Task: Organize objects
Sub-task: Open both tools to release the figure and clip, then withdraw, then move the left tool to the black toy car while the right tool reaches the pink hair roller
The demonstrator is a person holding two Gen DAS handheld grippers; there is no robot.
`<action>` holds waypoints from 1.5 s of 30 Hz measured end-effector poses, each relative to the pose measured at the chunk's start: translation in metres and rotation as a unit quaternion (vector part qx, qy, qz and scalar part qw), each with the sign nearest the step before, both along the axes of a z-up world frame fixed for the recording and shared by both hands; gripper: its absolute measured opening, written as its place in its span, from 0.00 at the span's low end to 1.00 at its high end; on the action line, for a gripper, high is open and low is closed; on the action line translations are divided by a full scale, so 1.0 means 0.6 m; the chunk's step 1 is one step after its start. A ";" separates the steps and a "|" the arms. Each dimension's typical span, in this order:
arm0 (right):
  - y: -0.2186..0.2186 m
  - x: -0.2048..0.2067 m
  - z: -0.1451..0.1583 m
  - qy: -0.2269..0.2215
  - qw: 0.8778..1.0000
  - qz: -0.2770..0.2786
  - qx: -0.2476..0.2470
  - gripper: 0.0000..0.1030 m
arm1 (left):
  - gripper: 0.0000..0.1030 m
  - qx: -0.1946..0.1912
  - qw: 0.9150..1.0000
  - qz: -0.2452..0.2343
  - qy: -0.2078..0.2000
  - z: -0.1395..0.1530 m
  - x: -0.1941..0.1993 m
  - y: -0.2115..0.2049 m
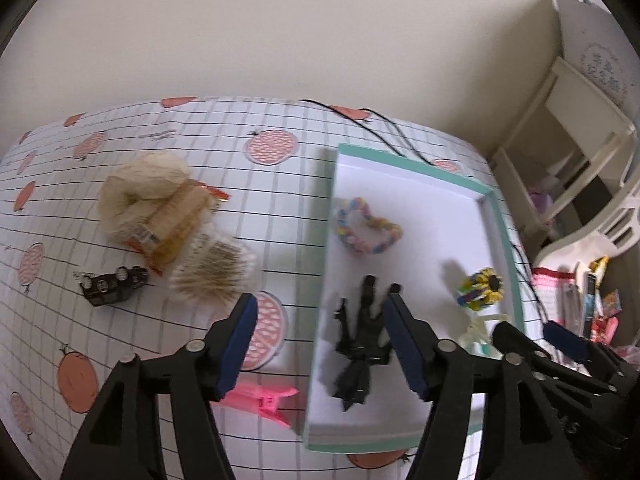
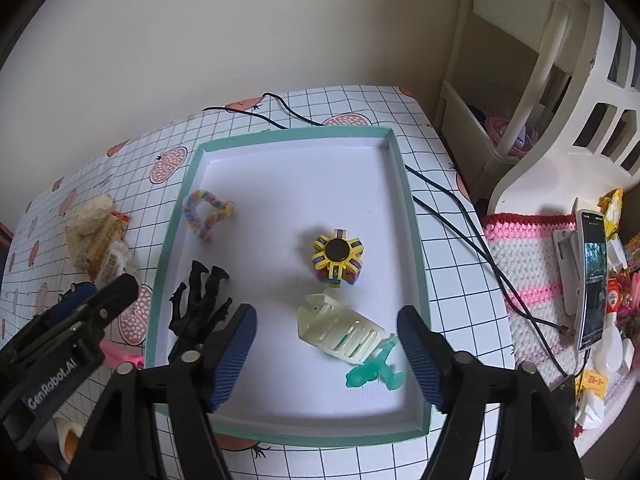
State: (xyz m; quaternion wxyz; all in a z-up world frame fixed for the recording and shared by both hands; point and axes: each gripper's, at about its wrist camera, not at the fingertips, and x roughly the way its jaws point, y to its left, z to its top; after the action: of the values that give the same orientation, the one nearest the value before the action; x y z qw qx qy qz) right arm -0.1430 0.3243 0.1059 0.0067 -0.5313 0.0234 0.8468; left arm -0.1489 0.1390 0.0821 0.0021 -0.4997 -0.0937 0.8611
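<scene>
Left gripper [image 1: 320, 336] hangs spread, empty, above the black figure [image 1: 360, 344]; right gripper [image 2: 326, 354] likewise spread over the tray [image 2: 404, 184].

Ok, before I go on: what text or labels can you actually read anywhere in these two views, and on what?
"GenRobot.AI": white lettering on the left gripper body, in the right wrist view.
Round stamp on the cream furniture: too blurred to read.
Snack packet label: too blurred.
Phone screen: too small.

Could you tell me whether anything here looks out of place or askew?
Several items still lie outside the teal tray: a pink clip beside its near left corner, and a snack packet and dark hair clip further left. Nothing looks spilled or damaged.
</scene>
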 end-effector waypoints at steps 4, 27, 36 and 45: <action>-0.002 0.000 -0.001 0.002 1.000 0.002 0.001 0.85 | 0.85 -0.011 1.000 0.020 -0.004 -0.004 0.000 -0.014; -0.033 -0.002 0.004 0.007 1.000 0.021 0.009 1.00 | 0.98 -0.024 0.998 0.056 -0.018 -0.004 0.002 -0.068; -0.084 -0.002 0.013 0.015 0.998 0.053 0.010 1.00 | 0.98 -0.025 0.995 0.097 -0.020 0.011 0.015 -0.142; -0.161 -0.002 0.011 0.011 0.995 0.102 -0.004 1.00 | 0.98 -0.021 0.982 0.185 -0.026 0.015 0.049 -0.259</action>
State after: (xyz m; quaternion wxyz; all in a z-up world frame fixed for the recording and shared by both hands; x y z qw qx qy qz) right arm -0.1443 0.2277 0.1126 -0.0820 -0.5214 -0.0271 0.8490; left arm -0.1194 -0.0161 0.0909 -0.1703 -0.4958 -0.1663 0.8352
